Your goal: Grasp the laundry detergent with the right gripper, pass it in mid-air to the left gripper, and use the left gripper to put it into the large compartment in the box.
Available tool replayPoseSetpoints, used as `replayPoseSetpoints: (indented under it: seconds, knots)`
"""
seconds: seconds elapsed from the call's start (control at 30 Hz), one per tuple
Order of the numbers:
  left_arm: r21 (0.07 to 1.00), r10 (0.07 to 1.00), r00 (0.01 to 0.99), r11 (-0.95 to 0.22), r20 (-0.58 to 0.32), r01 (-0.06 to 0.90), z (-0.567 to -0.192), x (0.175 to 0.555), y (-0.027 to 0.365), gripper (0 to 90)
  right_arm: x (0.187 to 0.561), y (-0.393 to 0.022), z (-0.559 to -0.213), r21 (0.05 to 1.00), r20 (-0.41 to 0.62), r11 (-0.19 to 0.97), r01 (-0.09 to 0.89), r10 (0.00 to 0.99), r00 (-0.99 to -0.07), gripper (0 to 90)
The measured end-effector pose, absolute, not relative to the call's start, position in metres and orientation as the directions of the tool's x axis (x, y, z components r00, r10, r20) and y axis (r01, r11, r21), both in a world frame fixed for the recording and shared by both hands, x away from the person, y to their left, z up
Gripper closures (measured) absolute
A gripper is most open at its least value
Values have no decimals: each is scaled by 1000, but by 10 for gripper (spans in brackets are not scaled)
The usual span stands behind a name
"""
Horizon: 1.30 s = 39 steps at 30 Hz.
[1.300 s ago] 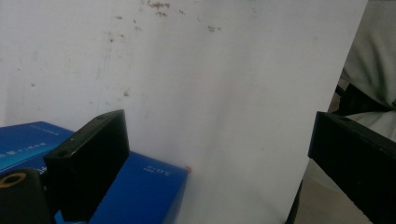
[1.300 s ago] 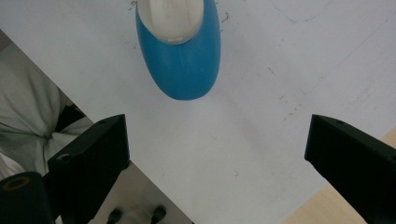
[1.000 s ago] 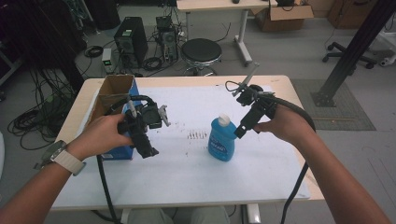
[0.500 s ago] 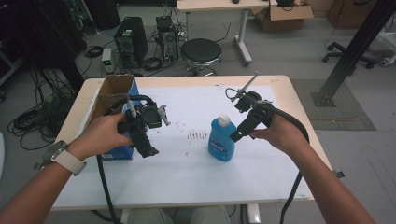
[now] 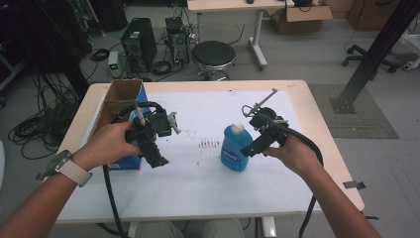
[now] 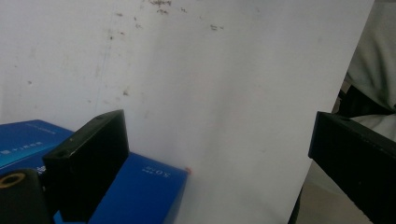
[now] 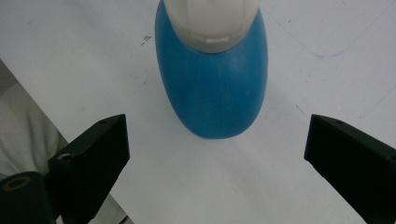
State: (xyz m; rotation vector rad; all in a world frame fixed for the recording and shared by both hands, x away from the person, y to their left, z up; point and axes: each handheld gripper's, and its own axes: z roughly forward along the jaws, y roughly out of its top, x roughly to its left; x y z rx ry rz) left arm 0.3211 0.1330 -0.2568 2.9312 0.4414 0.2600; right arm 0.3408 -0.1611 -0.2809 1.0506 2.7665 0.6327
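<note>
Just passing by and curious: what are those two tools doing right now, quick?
Left tool: open, holding nothing, jaws above the blue box.
Right tool: open, holding nothing, jaws apart just short of the blue bottle.

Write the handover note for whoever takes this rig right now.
Right tongs: open, jaws wide apart, aimed at the blue bottle, not touching it.
Left tongs: open, holding nothing, over the blue box at the table's left.
Bottle: upright mid-table on the white sheet, white cap on.
Done: approach lined up.
Left: probably close on the bottle and lift it.
</note>
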Motion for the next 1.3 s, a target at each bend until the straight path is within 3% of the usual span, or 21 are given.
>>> replayPoseSetpoints:
  seconds: [1.3]
  knots:
    - [186, 307, 940, -942, 149, 278, -259, 323, 133, 55, 324, -176, -339, 666, 78, 540, 514, 636, -768, 64]
